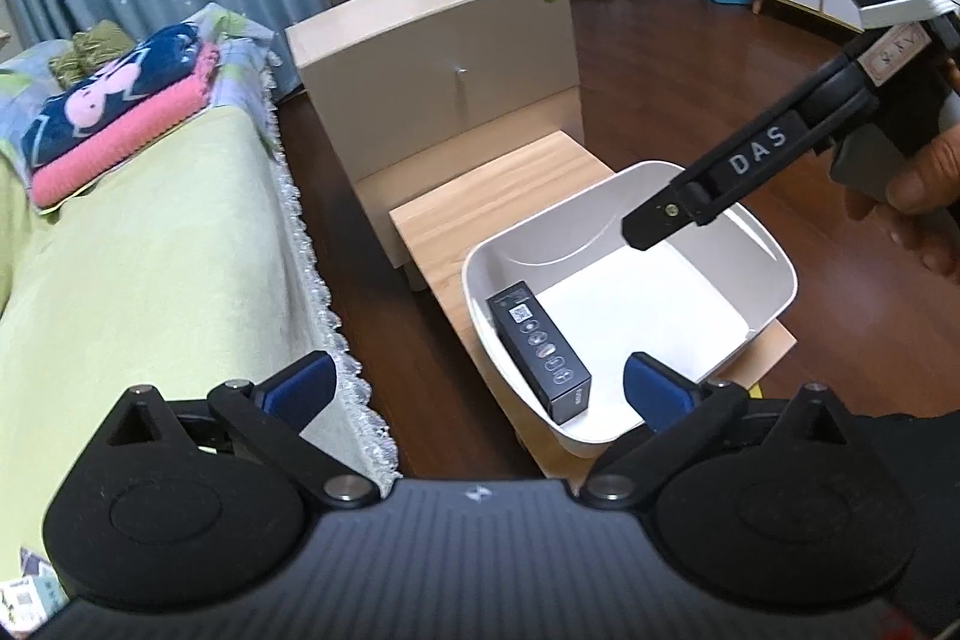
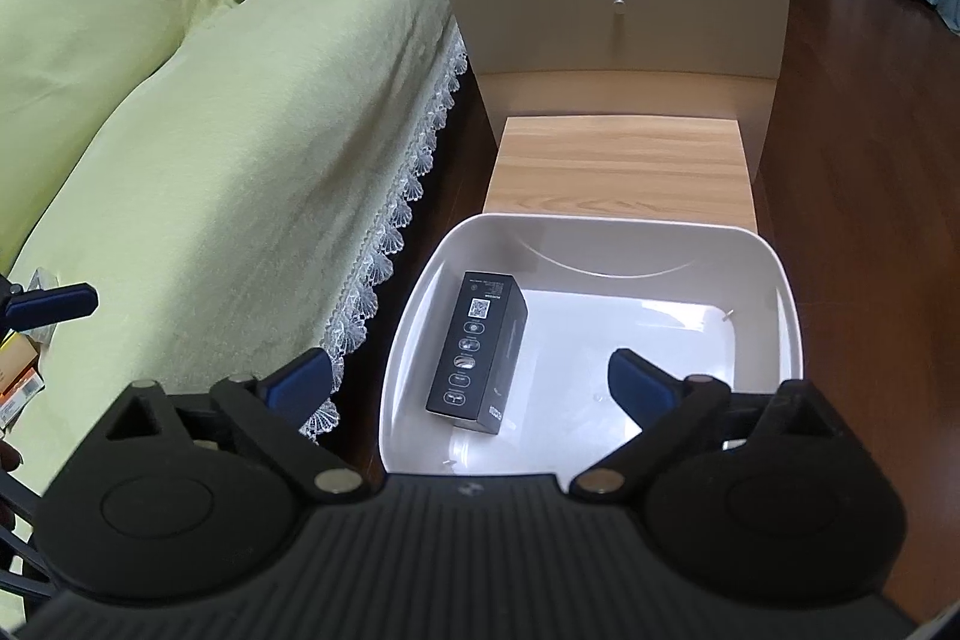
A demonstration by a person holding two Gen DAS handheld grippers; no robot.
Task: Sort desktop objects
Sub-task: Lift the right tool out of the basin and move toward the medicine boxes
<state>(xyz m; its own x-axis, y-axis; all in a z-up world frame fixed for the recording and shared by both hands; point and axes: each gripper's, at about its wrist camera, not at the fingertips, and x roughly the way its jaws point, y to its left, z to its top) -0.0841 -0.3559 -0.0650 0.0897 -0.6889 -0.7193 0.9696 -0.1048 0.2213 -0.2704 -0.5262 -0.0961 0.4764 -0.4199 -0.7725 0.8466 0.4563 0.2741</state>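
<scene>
A black rectangular box (image 1: 537, 352) printed with white icons lies flat at the left side of a white plastic bin (image 1: 774, 250). My left gripper (image 1: 477, 379) hangs open above the bin's near left corner, with nothing between its blue pads. In the right wrist view the same box (image 2: 477, 349) rests inside the bin (image 2: 786, 292), and my right gripper (image 2: 468, 370) is held wide open above it, empty. The right gripper's finger (image 1: 654, 220) reaches over the bin's far side, a hand holding its handle. A left gripper pad (image 2: 54, 304) shows at the left edge.
The bin sits on a light wooden stool (image 1: 498, 196) in front of a beige cabinet (image 1: 444, 58). A bed with a green cover (image 1: 150, 250) and folded towels (image 1: 120, 100) runs along the left. Small packages (image 2: 18, 376) lie on the bed's near end.
</scene>
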